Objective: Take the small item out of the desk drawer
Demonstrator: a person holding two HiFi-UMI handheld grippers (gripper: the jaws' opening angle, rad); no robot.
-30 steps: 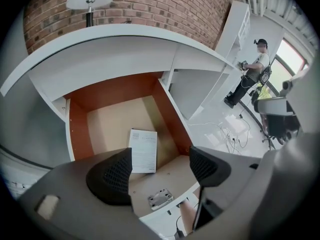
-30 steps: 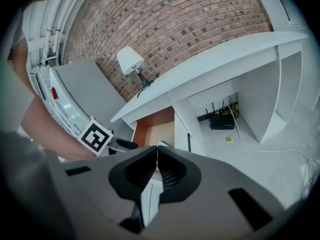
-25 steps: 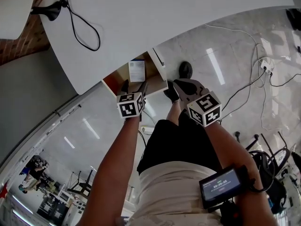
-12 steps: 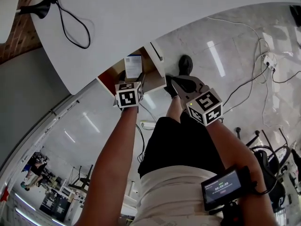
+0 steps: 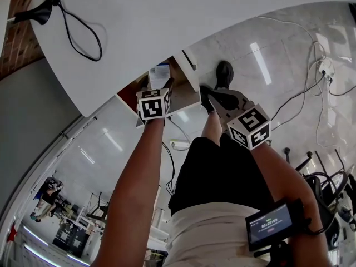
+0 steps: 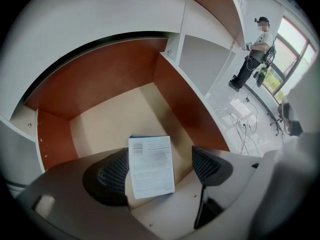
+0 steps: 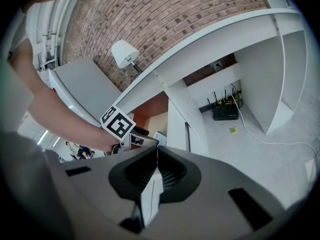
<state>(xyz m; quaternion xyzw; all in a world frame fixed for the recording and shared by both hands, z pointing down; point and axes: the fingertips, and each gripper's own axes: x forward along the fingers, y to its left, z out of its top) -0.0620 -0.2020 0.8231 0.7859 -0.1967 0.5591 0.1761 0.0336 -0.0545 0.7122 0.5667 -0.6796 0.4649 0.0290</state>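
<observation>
My left tongs (image 6: 161, 168) point steeply down into the open drawer (image 6: 100, 79). The jaws are spread wide and have just opened a touch more, with nothing pinched. The small white box (image 6: 150, 156) is on the drawer floor near the front, printed face up. It's lined up in the gap between the jaws, but neither pad is pressing on it.

My plan is to come straight down, keep the box centred and close across its narrow width. It looks light and flat, so I reckon it'll skid or tip if one pad lands first. The brown side wall (image 6: 182, 101) is near the box on the right, so that jaw doesn't get much room.

My right tongs (image 7: 157, 151) are closed on nothing and parked off to the side over the floor.

Other stuff: there's a black cable (image 5: 83, 38) on the white tabletop (image 5: 194, 10), my shoe (image 5: 223, 73) is below the drawer, and loose wires (image 5: 300, 93) are on the floor at the right. None of it blocks the reach.
</observation>
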